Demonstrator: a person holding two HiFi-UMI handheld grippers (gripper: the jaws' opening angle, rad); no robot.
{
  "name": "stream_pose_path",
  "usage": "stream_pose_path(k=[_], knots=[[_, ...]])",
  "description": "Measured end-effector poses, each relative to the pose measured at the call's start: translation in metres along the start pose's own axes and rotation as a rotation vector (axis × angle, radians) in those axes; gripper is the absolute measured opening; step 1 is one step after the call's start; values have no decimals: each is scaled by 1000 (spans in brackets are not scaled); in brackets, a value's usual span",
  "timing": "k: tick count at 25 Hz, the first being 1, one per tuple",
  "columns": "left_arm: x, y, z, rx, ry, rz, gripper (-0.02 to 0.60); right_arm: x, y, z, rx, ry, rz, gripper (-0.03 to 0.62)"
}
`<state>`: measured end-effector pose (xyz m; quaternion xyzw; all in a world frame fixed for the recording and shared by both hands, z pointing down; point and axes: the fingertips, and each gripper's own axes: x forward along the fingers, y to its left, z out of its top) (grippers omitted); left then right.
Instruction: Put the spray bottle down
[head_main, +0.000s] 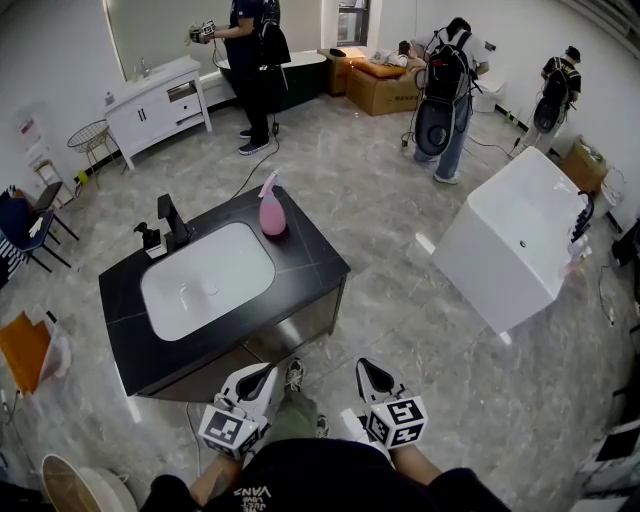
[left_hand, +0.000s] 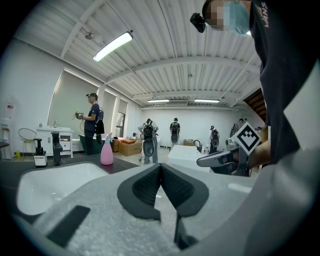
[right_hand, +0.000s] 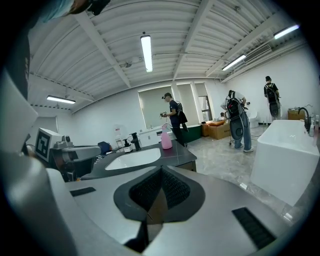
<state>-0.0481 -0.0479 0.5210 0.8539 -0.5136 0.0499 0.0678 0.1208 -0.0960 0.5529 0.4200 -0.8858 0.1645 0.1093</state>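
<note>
Pink plastic spray bottle is set upright at the black countertop's far edge, and left gripper and right gripper are pressed together, empty.

The spray bottle is pink, the countertop black, the basin white.

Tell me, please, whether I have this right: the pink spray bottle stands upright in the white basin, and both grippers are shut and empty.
Not quite: the head view shows the pink spray bottle upright on the black countertop beside the white basin, not in it. The left gripper and right gripper are indeed shut and empty.
</note>
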Motion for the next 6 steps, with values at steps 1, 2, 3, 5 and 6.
stream_pose_path(k=[1, 2, 3, 5, 6], knots=[[0, 0, -2, 2, -5, 1, 11, -1, 0, 0, 1, 0, 0, -3], [0, 0, -2, 2, -12, 1, 11, -1, 0, 0, 2, 0, 0, -3], [0, 0, 0, -1, -13, 2, 11, -2, 0, 0, 3, -1, 0, -3], [0, -3, 4, -7, -2, 1, 11, -3, 0, 1, 3, -4, 1, -3], [0, -4, 6, -9, 6, 1, 11, -3, 0, 2, 2, -5, 2, -3]])
